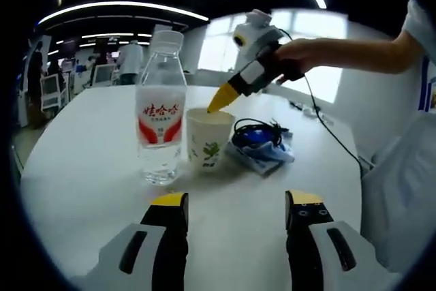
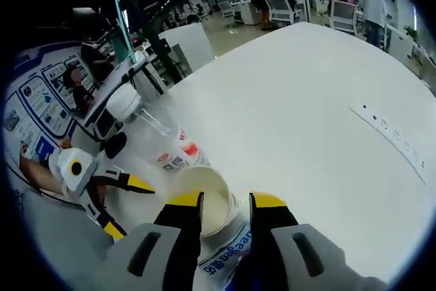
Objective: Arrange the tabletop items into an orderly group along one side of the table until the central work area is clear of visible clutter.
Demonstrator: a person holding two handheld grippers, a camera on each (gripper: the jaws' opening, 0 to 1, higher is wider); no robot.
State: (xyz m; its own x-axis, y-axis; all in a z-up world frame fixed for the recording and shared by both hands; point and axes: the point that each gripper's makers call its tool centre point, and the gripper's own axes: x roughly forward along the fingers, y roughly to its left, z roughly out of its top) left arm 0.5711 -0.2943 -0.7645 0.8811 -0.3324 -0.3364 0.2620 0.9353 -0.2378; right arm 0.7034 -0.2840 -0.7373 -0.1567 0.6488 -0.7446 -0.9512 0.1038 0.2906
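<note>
White table (image 1: 88, 168): right gripper (image 2: 227, 204) half-closed astride paper cup (image 2: 202, 199) rim.

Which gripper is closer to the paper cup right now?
Right. The right gripper sits at the paper cup rim; the left gripper is open, apart from it.

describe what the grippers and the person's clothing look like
Left gripper: light grey body, black fingers with yellow tips. Right gripper: same colours, with a black cable trailing. The person wears a white short sleeve with blue trim.
</note>
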